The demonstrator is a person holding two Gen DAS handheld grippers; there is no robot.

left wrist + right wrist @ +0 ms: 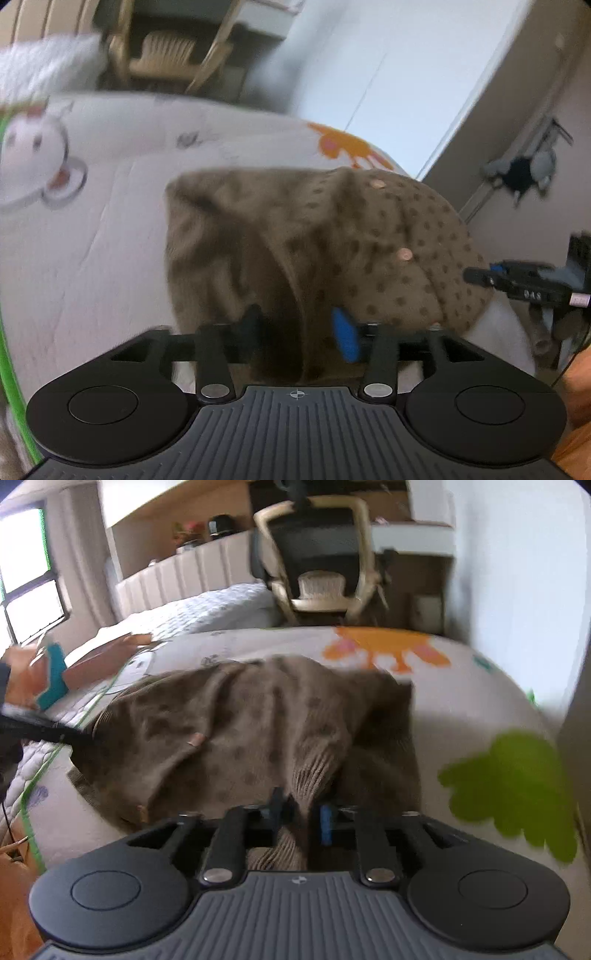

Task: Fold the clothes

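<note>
cardigan (325,236) hanging over bed (110,240), left hand-held gripper (301,328) & right hand-held gripper (303,818) both pinching fabric, prob lifting edge to fold.

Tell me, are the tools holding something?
Yes. Both hold the brown dotted sweater: the right tool pinches its ribbed edge, and the left tool pinches a bunched fold of it.

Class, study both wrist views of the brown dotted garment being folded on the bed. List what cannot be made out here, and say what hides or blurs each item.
- Brown garment type: bunched and motion-blurred in both views; sleeves and collar unclear.
- Left gripper: fabric covers the grip point, left wrist view.
- Right gripper: ribbed edge hides the fingertips' contact, right wrist view.
- Bedsheet prints: blurred, cut by frame edges.
</note>
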